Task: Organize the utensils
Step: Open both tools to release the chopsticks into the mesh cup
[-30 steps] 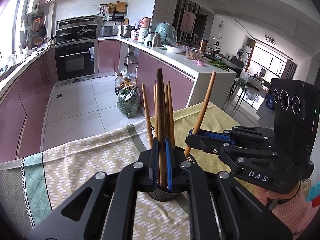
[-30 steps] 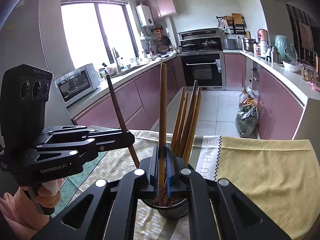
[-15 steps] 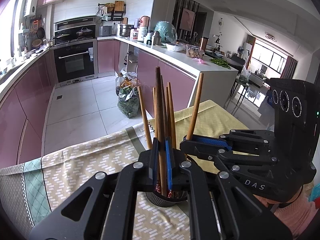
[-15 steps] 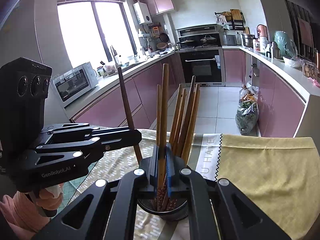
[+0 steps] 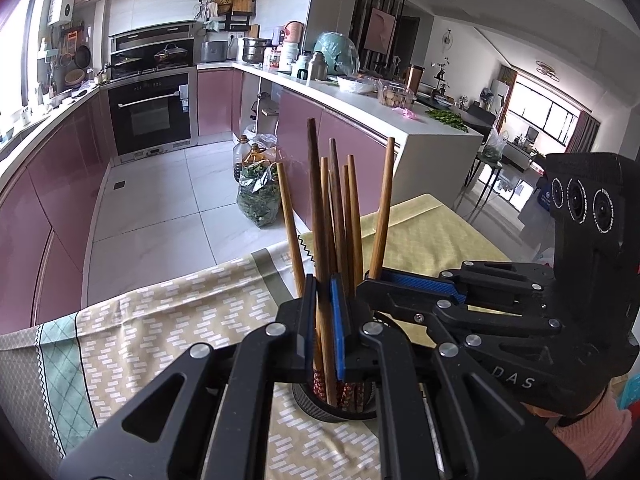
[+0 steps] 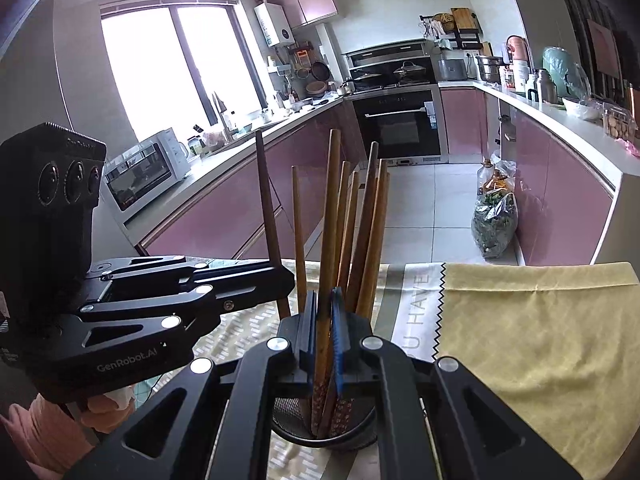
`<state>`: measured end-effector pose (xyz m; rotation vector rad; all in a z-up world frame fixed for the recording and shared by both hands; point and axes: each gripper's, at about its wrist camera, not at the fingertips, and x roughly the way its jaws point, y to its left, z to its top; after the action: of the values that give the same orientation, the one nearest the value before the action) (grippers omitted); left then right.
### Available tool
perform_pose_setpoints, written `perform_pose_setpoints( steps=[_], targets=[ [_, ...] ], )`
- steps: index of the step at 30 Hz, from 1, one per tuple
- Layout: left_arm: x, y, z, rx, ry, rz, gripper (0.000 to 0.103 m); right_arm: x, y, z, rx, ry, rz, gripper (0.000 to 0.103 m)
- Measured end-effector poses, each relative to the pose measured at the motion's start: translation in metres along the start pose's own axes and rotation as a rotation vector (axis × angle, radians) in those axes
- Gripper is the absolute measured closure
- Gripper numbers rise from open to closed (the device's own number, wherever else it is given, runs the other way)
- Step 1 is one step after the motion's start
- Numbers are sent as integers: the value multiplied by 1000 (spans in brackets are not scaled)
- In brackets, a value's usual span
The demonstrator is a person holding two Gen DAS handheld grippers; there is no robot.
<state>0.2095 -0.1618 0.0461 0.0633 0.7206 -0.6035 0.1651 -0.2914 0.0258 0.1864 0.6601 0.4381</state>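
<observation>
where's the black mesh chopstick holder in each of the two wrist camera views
Left wrist: the chopstick holder sits bottom centre, mostly hidden behind the left gripper.
Right wrist: the same holder sits bottom centre, below the right gripper.
Shared landmark: the black built-in oven, upper left in the left view, upper centre-right in the right.

Brown wooden chopsticks (image 5: 334, 216) stand, seemingly upright, inside a dark mesh holder (image 6: 324, 438).
</observation>
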Motion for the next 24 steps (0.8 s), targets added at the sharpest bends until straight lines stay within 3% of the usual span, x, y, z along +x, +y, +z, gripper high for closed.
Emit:
perform_pose_setpoints(
  steps=[24],
  targets=[
    [20,9,-6,-44,43,-8,95,9,-4,1,32,0,-3,97]
  ],
)
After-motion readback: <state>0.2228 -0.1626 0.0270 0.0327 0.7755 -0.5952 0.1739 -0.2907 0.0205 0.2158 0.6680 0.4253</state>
